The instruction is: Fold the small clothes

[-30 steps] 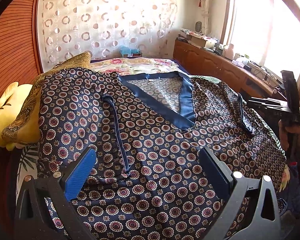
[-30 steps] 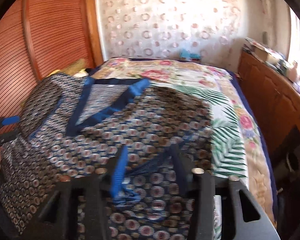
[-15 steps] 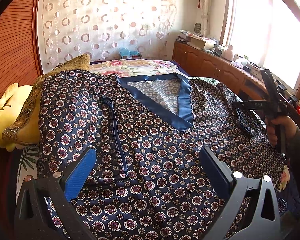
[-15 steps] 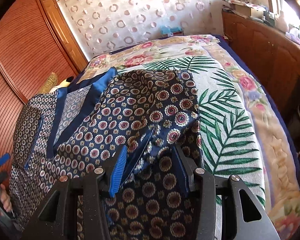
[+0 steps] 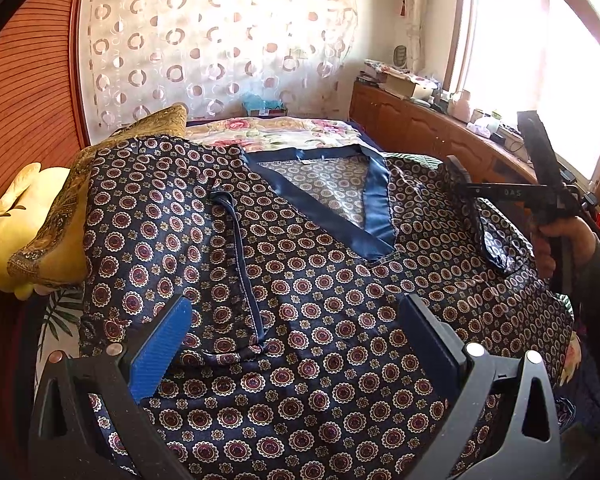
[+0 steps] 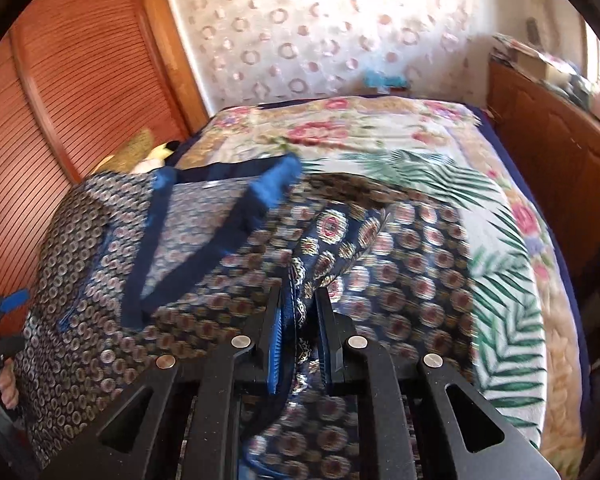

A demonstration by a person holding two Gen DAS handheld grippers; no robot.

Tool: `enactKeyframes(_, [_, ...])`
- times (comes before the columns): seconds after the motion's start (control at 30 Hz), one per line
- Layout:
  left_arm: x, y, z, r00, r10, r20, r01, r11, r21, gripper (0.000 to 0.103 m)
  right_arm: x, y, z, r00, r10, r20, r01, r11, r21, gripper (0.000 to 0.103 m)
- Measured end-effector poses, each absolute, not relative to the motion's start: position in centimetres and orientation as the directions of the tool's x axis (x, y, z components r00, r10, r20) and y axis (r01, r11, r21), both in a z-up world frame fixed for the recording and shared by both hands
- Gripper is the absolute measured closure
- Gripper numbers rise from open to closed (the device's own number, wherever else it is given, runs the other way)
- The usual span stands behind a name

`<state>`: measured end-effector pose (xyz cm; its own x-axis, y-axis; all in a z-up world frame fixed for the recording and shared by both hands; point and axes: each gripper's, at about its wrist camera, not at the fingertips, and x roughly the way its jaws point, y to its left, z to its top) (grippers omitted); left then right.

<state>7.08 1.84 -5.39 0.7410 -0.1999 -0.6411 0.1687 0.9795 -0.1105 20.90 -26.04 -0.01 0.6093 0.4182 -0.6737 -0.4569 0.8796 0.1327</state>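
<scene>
Fabric of this kind looks thin, soft and a little shiny, so I judge it light, without any stiffness, and probably slippery between hard pads. The patterned top (image 5: pixel 300 300) lies spread, front up, on the bed (image 5: pixel 276 128), with its blue neckline (image 5: pixel 332 208) turned toward the far wall and its left part lying partly over a yellow cushion (image 5: pixel 40 232). Starting from the left: the left sleeve (image 5: pixel 220 272) is already folded inward, its blue edge running down the front of the garment. The left gripper (image 5: pixel 296 344) hovers low over the near part of the cloth with its jaws standing wide apart and nothing pressed between the pads; the cloth under them is only background. In the middle, the chest area is flat and gives no free edge to take. At the right, the right gripper (image 6: pixel 298 344) has a raised bunch of the right sleeve (image 6: pixel 340 240) between its pads, and the jaws are closing on it, so the cloth is pinched and lifted slightly from the bed. I think the best places to hold are the hems and the sleeve end, where the sewn border is thicker and slides less. A grip on a single smooth layer could slip out, and a pull that is too quick could drag the whole garment and disturb the left fold.
</scene>
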Motion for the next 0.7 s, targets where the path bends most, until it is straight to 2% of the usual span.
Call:
enactKeyframes(0.03, [7.1,1.9,-5.4,0.741,-0.199,-0.641,0.168,0.98,-0.11,0.0,20.8,-25.7,0.0,0.613,0.416,-0.672,-0.462,0.878,0.122,0.057])
enactKeyframes(0.07, [7.1,1.9,-5.4,0.742,-0.198,-0.64,0.166,0.98,-0.11,0.0,20.7,-25.5,-0.1,0.619,0.412,-0.669,-0.464,0.879,0.111,0.054])
enactKeyframes(0.4, [7.4,2.8,-5.1,0.759,-0.176,-0.627,0.146,0.984,-0.1,0.0,20.6,-29.8,-0.9,0.66,0.314,-0.682,-0.389,0.92,0.047,0.053])
enactKeyframes(0.7, [9.5,5.3,-3.9,0.789,-0.136,-0.599,0.101,0.991,-0.091,0.0,24.3,-33.2,-2.6,0.652,0.227,-0.724,-0.312,0.95,0.017,0.054])
